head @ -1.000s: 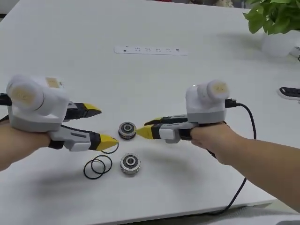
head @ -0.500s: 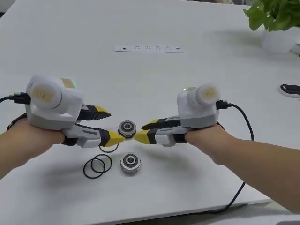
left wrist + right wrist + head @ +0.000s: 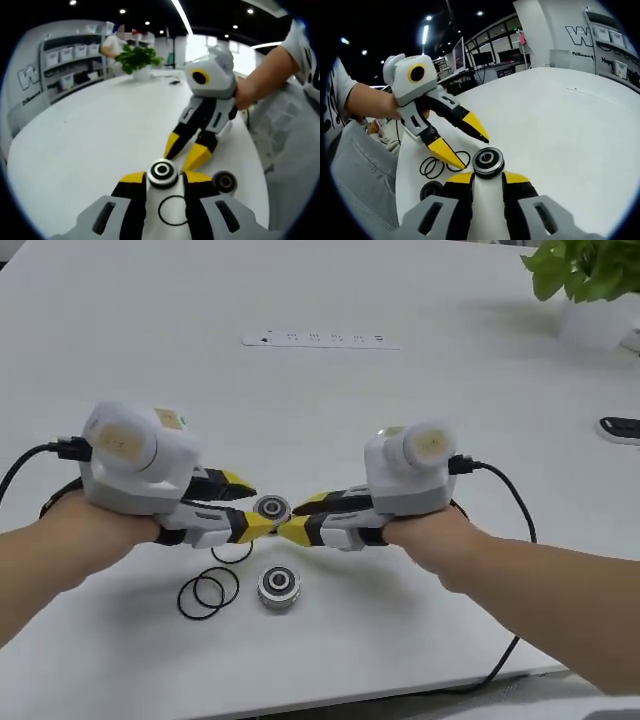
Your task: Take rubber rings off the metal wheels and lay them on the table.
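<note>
My left gripper [image 3: 258, 505] and right gripper [image 3: 292, 516] are white-grey with yellow tips. Between them is a silver wheel [image 3: 271, 508], and below my left gripper black rings [image 3: 208, 592] on a white table [image 3: 350, 400].

The left gripper [image 3: 252, 505] and right gripper [image 3: 293, 517] have closed in on the upper wheel [image 3: 271, 508] from opposite sides

A white table [image 3: 450, 390] carries a power strip [image 3: 320, 340] and potted plant [image 3: 590, 280]; shelves [image 3: 70, 65] line the wall.
</note>
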Motion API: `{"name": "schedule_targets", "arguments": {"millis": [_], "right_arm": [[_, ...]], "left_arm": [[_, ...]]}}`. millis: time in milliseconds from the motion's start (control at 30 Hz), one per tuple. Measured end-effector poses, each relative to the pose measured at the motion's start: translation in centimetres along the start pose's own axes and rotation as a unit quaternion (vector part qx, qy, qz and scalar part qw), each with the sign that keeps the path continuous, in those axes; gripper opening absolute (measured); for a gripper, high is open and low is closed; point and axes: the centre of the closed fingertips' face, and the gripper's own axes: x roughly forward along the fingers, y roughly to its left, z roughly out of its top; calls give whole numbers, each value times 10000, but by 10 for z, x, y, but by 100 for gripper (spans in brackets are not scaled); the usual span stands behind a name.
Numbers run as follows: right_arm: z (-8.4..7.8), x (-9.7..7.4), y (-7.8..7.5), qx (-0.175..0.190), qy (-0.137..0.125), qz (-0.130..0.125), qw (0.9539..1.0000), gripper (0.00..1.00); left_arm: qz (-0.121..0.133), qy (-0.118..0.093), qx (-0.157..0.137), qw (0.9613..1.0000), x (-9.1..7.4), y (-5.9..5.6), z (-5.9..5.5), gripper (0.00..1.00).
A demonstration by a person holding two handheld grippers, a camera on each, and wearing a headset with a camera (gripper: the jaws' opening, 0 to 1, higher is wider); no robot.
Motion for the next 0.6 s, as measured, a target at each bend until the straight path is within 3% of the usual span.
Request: {"name": "schedule_targets", "arguments": {"millis": [600], "right_arm": [[-1, 1, -2, -31, -45, -61, 10000, 15]], "left_arm": [[119, 80, 176, 9997, 5, -1, 0, 25]]}}
